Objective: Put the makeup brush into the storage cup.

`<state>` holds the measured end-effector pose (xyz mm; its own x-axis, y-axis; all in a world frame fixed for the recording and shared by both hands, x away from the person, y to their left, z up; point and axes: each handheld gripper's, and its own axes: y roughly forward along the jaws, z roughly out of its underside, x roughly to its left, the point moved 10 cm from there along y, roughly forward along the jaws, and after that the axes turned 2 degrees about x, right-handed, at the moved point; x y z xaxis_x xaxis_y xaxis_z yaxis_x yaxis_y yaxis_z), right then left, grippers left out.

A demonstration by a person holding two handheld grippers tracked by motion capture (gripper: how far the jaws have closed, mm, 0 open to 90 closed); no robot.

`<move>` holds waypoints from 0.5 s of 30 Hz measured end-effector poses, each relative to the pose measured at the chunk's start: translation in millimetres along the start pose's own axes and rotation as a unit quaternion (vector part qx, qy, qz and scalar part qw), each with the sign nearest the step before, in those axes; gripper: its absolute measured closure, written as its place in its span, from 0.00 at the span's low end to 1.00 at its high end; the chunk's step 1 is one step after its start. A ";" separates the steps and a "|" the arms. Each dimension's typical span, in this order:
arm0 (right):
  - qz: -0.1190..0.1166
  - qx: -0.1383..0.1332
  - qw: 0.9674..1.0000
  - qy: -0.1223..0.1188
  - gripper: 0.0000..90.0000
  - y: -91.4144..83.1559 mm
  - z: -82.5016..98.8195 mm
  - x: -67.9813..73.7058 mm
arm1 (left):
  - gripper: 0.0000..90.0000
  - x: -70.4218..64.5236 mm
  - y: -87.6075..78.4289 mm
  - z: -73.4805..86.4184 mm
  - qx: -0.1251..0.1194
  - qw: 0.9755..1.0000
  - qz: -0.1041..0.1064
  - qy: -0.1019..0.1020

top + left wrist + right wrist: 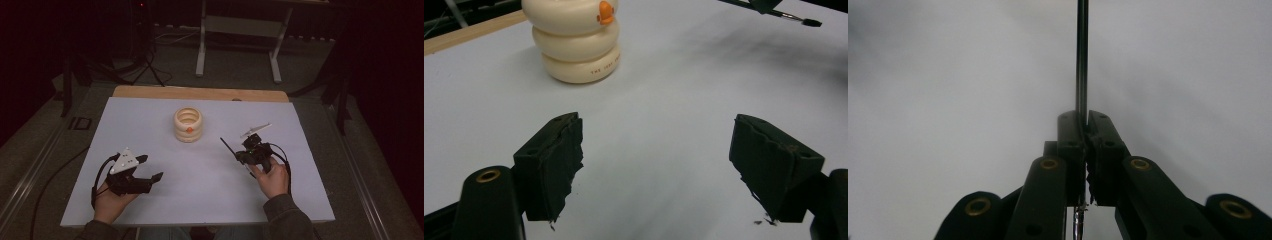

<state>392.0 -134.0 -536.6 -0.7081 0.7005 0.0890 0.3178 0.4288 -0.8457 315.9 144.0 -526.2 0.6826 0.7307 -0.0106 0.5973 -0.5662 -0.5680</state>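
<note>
On the right side of the table (pixel 150 120), your right gripper (pixel 1082 131) has its jaws pinched tight on a thin dark rod (pixel 1081 55), prob. a slim brush or stylus, held above the white surface w/ its tip pointing toward the cream ringed holder (pixel 188 124) at center-far. It looks light, stiff and slick, so keep the hold low on the shaft, near the end, or it may pivot. Your left gripper (pixel 656 150) sits near-left w/ jaws wide apart, holding nothing.

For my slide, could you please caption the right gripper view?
Right claw shut on a thin dark rod that points straight ahead over the pale table.
</note>
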 end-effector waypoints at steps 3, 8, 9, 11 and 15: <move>-0.009 -0.001 1.000 -0.015 0.95 -1.4 0.1 7.6 | 0.24 -0.7 0.1 -0.4 0.000 1.000 0.001 0.001; -0.037 -0.007 0.998 -0.058 0.95 -4.3 0.5 29.6 | 0.25 -6.1 1.4 -1.7 0.003 1.000 0.010 0.011; -0.042 -0.008 0.997 -0.063 0.95 -4.5 0.7 33.2 | 0.25 -6.9 1.3 -2.0 0.003 1.000 0.012 0.013; -0.053 -0.009 0.996 -0.077 0.95 -4.7 1.2 40.2 | 0.25 -8.3 1.5 -2.5 0.003 1.000 0.014 0.016; -0.062 -0.004 0.993 -0.099 0.95 -4.2 3.1 53.1 | 0.25 -11.2 2.1 -3.0 0.005 1.000 0.019 0.021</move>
<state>351.1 -100.4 -529.9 -0.8524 0.5157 0.0867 0.2246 0.5109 -0.8298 310.8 133.5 -524.8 0.7215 0.6925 0.0018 0.5671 -0.5893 -0.5755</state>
